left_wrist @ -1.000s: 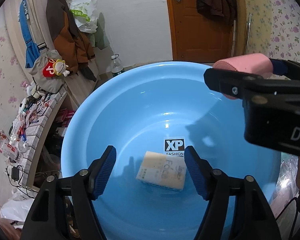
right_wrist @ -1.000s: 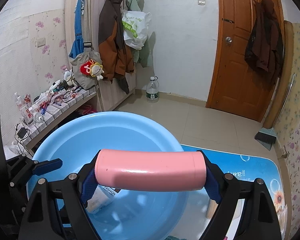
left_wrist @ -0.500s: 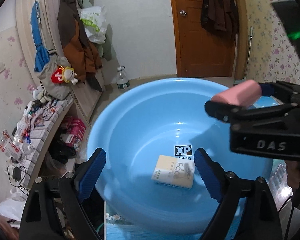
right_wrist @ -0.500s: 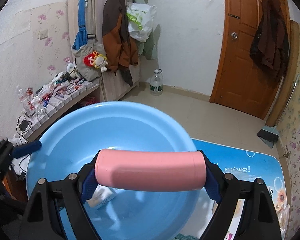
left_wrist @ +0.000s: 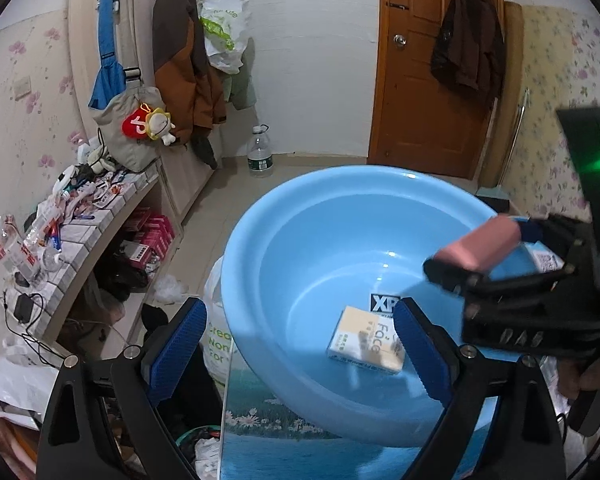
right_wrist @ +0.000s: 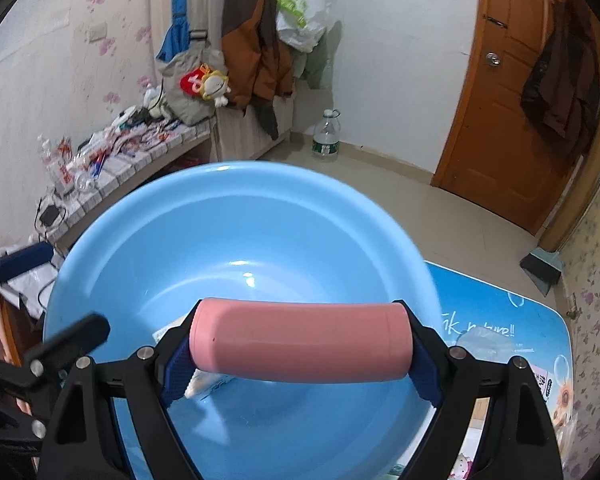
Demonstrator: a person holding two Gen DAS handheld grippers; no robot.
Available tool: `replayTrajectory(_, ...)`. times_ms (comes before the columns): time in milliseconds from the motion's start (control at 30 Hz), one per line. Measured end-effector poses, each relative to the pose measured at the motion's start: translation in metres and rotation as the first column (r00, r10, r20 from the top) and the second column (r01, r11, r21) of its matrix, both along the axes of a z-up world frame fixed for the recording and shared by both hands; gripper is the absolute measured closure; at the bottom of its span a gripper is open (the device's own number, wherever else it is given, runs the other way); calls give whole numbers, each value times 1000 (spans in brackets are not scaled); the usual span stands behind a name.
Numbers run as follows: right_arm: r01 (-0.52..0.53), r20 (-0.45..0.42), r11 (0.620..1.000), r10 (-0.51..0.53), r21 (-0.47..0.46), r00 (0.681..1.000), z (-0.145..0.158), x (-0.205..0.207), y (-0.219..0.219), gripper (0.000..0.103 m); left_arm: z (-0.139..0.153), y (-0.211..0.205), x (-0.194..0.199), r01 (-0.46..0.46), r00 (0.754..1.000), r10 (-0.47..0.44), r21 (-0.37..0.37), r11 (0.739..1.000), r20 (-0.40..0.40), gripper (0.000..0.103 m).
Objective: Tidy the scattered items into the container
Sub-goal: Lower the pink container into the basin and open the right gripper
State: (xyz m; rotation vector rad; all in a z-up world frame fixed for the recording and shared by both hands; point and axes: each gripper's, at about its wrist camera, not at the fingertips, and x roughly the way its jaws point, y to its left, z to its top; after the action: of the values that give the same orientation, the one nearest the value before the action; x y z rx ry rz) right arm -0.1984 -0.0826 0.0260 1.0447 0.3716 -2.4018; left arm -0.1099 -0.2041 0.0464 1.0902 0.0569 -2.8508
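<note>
My left gripper (left_wrist: pixel 300 354) has pulled back from over the blue basin (left_wrist: pixel 300 216) with its jaws apart and empty, leaving the tissue pack (left_wrist: pixel 366 340) lying on the basin floor just ahead of its right fingertip, so I count that item as done. My right gripper (right_wrist: pixel 300 354) stays clamped on the pink cylinder (right_wrist: pixel 300 346), held over the basin's near side. Its long axis runs crosswise, finger to finger, roughly level, though blur hides which end is the cap.
</note>
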Motion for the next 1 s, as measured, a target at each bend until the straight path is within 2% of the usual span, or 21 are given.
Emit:
replayTrajectory(300, -109, 77, 985, 100, 131, 992, -11, 3, -23, 15, -3, -11, 0, -21, 1000, 21, 35, 999, -1, 8)
replayTrajectory(367, -159, 111, 975, 143, 158, 984, -14, 4, -30, 15, -3, -13, 1, -23, 1000, 23, 37, 999, -3, 8)
replayTrajectory(533, -286, 266, 936, 228, 205, 937, -26, 2, -49, 15, -2, -20, 2, -40, 999, 40, 48, 998, -8, 8)
replayTrajectory(867, -370, 429, 898, 243, 240, 870, -44, 3, -54, 15, -4, -21, 4, -36, 999, 36, 62, 997, -8, 8)
replayTrajectory(1000, -358, 429, 900, 228, 250, 874, -43, 5, -49, 15, -4, -21, 3, -35, 999, 35, 63, 997, -6, 8)
